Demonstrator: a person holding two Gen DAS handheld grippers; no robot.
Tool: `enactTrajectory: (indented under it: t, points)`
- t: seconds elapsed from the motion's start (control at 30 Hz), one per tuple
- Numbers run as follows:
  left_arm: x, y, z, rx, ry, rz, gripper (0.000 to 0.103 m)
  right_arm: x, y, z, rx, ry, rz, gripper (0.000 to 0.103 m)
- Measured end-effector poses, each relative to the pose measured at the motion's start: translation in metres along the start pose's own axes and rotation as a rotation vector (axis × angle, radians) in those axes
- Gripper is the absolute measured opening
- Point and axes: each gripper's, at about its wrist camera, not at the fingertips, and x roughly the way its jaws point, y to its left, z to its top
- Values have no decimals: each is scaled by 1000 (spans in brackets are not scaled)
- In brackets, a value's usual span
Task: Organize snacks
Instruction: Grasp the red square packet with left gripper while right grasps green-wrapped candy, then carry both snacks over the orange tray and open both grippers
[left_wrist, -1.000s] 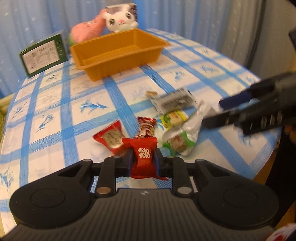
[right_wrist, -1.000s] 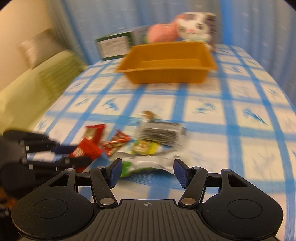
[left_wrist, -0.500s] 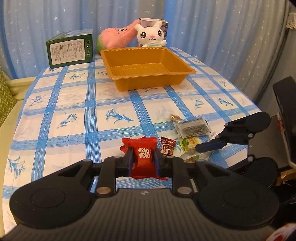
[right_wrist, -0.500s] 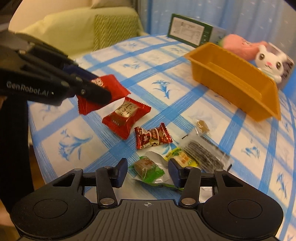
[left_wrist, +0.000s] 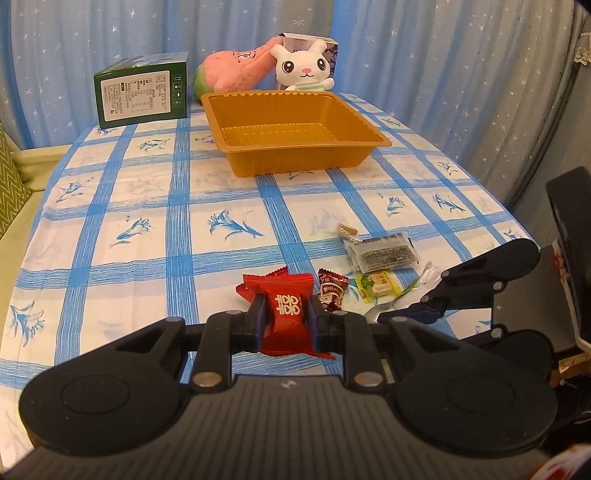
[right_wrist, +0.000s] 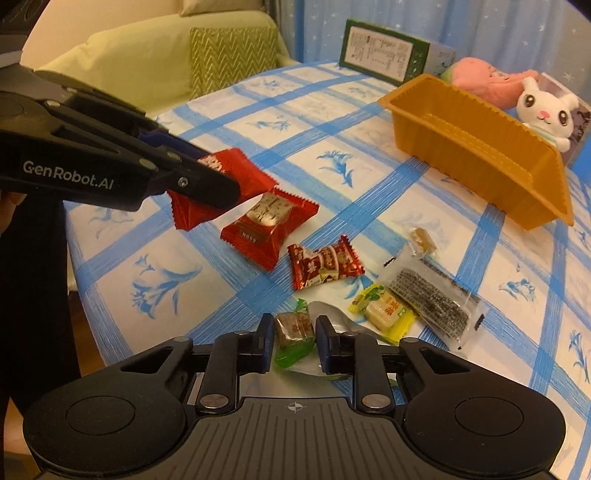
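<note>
Snacks: a small cluster of wrapped pieces at the near edge of the table (left_wrist: 110, 206), on its blue-checked floral cloth, well apart from the tray.
Red candy packet (left_wrist: 287, 308): pinched between the left gripper's (left_wrist: 286, 317) two fingers and lifted clear of the cloth; in the right wrist view it hangs just above a second packet.
Left gripper: clamped on the red candy packet, white characters on the wrapper facing the camera.
Right gripper (right_wrist: 291, 341): fingers drawn in on either side of the green-wrapped brown candy (right_wrist: 293, 332); whether the pads actually press it cannot be told.
Green-wrapped brown candy: low at the table's near edge, lying over a crumpled silver wrapper (right_wrist: 332, 317).
Second red packet (right_wrist: 269, 225): flat on the cloth, with a clear window showing a pale sweet.
Dark red twist candy (right_wrist: 325, 266): on the cloth between the second red packet and the yellow sweet.
Yellow-wrapped sweet (right_wrist: 384, 310): just beside the silver wrapper, touching the clear sesame bar pack (right_wrist: 428, 295).
Small tan candy (right_wrist: 421, 236): beyond the sesame bar pack, toward the tray.
Orange tray (left_wrist: 295, 136): far side of the table, nothing visible inside.
Behind the tray: green box (left_wrist: 140, 94), pink plush (left_wrist: 236, 70) and white bunny plush (left_wrist: 303, 68), against the blue starred curtain (left_wrist: 424, 55).
</note>
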Motion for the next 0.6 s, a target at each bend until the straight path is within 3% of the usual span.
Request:
enactTrajectory:
  t: [0.6]
  points:
    - [0,-3,31,-83,-43,23,20,-49,-37,28,200,-174,-109,21]
